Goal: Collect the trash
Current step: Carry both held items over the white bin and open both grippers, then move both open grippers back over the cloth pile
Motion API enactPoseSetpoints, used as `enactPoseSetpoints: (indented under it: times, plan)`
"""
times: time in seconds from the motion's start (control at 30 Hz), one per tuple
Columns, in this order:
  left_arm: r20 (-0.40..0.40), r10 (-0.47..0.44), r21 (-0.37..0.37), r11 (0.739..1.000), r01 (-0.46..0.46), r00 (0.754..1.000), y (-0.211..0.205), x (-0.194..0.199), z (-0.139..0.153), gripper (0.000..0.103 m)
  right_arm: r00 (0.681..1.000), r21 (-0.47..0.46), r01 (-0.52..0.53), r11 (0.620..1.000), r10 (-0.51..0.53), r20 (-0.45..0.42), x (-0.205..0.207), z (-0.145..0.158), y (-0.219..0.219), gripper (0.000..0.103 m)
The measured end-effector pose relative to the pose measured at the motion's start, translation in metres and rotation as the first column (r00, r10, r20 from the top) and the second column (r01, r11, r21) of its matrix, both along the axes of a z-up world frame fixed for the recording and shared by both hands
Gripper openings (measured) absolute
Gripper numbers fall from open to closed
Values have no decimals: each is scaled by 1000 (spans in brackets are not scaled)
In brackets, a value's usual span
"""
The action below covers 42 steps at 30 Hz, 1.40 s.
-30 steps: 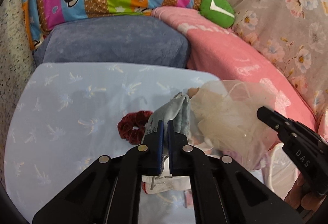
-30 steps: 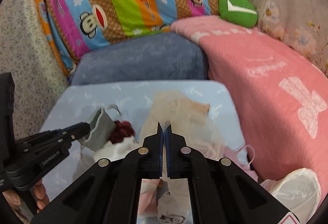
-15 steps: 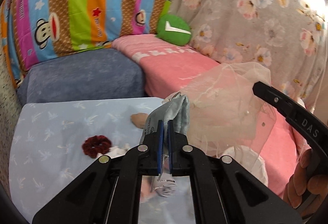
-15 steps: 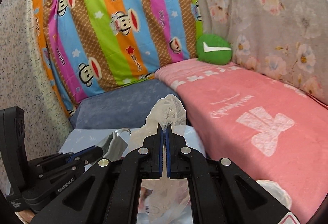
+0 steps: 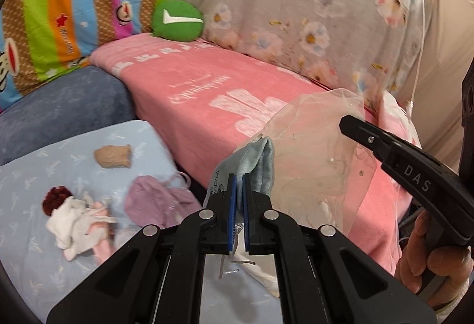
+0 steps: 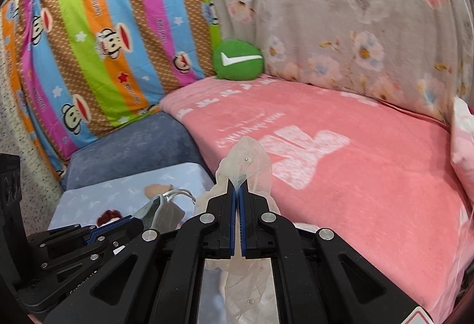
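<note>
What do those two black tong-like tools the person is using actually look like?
Both are matte black plastic. Each gripper, left and right, has two tapering fingers lined with blue pads, joined by angular linkage arms with silver rivets. The right one carries white "DAS" lettering on its side. No cables or sleeves are visible.

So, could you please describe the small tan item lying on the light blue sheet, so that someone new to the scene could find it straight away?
Start at the pink blanket and drop to the light blue patterned sheet beside it. The tan knitted piece lies alone near the sheet's far edge, apart from the purple cloth and the white rag nearer the camera. It is the only beige item, short and ribbed.
</note>
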State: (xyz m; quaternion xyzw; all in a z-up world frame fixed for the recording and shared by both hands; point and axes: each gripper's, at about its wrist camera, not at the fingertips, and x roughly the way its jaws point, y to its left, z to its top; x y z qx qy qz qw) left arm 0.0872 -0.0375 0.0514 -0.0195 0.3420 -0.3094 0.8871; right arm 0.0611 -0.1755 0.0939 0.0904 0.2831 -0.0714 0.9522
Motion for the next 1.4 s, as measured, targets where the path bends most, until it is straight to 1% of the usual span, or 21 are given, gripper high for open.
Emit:
enactPoseSetpoints:
  times: [0.1, 0.2, 0.23, 0.33, 0.4, 0.43, 0.47, 0.5, 0.53, 0.57, 0.6, 0.83, 1.0, 1.1, 1.17, 1.4]
  plan:
    - [-31, -44, 5, 999, 44, 999, -22, -4, -8, 4, 999, 13, 37, 999, -37, -21, -8, -11, -18, 1]
    - [-45, -76, 14, 997, 76, 996, -40, -9, -13, 4, 997, 24, 66, 998, -65, -34, -16, -19, -34, 2]
    - [-52, -90, 12, 996, 90, 995, -45, -10, -15, 6, 997, 26, 72, 997, -71, -36, -18, -22, -39, 2]
    - [-73, -110, 10, 994, 111, 991, -57, -12, -20, 6, 995, 35, 97, 995, -96, -40, -22, -28, -50, 6]
    - [-86, -121, 16, 992, 123, 989, -63, -12, -23, 9, 994, 36, 108, 994, -107, -40, -24, -30, -56, 10]
    - [-86, -115, 26, 993, 118, 990, -65, -13, -24, 19, 993, 35, 113, 993, -111, -38, -25, -32, -58, 13]
    - [-87, -105, 37, 993, 109, 991, -65, -14, -25, 36, 993, 34, 117, 992, -116, -37, -26, -33, -59, 19]
    - [-86, -93, 39, 995, 96, 992, -65, -15, -26, 46, 992, 34, 120, 992, -119, -34, -28, -33, -60, 23]
    - [-76, -74, 35, 996, 77, 994, -64, -16, -25, 56, 992, 32, 122, 992, -122, -29, -30, -33, -61, 30]
    - [-66, -61, 33, 997, 63, 996, -62, -17, -25, 57, 992, 29, 124, 992, -123, -25, -30, -33, -61, 35]
    - [-60, -56, 37, 998, 58, 997, -62, -17, -25, 57, 992, 25, 123, 992, -122, -23, -30, -33, -60, 36]
    - [-22, -7, 65, 998, 8, 1000, -54, -17, -21, 57, 995, 36, 100, 994, -99, -28, -30, -37, -57, 36]
    - [-25, 33, 67, 997, -31, 999, -43, -13, -24, 57, 996, 38, 77, 996, -75, -44, -29, -43, -48, 36]
    - [-28, 63, 69, 996, -61, 998, -32, -11, -27, 57, 997, 43, 57, 997, -55, -50, -28, -45, -39, 36]
    - [-25, 85, 75, 994, -83, 996, -24, -9, -28, 57, 998, 42, 42, 998, -40, -56, -26, -48, -31, 41]
    - [-23, 169, 105, 981, -166, 985, 9, -2, -39, 60, 996, 48, -27, 998, 31, -84, -17, -59, 1, 42]
